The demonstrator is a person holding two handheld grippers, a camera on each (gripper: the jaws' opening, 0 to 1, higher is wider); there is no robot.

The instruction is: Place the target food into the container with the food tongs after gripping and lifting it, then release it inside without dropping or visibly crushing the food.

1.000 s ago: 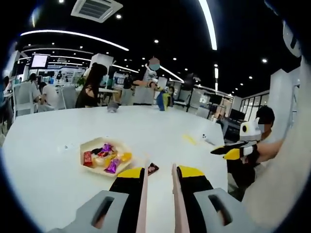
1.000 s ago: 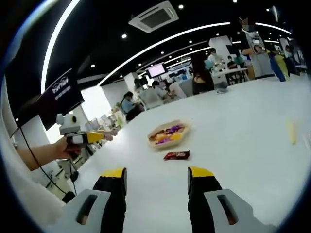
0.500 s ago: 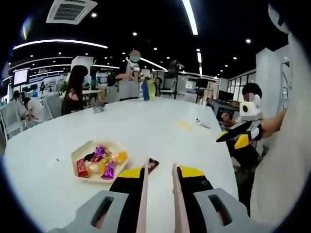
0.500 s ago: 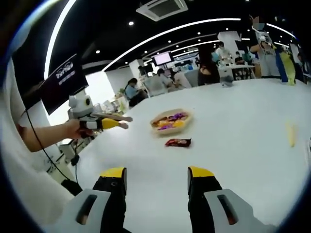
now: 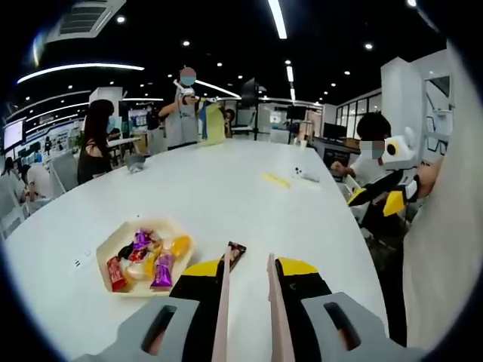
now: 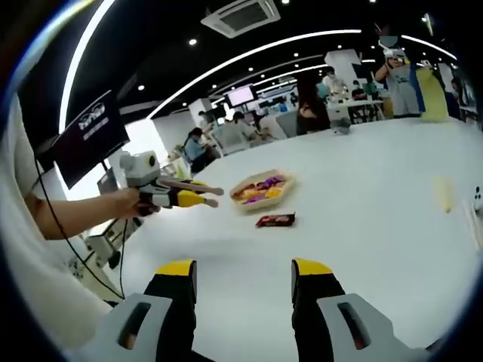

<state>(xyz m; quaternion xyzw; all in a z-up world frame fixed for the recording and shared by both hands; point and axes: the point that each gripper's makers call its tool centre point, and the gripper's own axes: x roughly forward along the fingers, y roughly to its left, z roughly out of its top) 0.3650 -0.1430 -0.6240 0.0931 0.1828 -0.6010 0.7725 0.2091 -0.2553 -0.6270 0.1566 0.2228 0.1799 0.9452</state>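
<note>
Left gripper clamped on tongs, blades nearly together, nothing between, aimed toward snack bar: looks like lining up a pick. Right gripper spread wide, holding nothing. Bar flat on table, just beside tray; long axis angled toward tongs.

Candy bar lies just beside tray.

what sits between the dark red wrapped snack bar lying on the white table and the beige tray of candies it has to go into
Nothing visible. The dark red wrapped snack bar lies apart from the beige tray of candies, with bare white table between them. The tongs in the left gripper point at the bar, with nothing in front.
</note>
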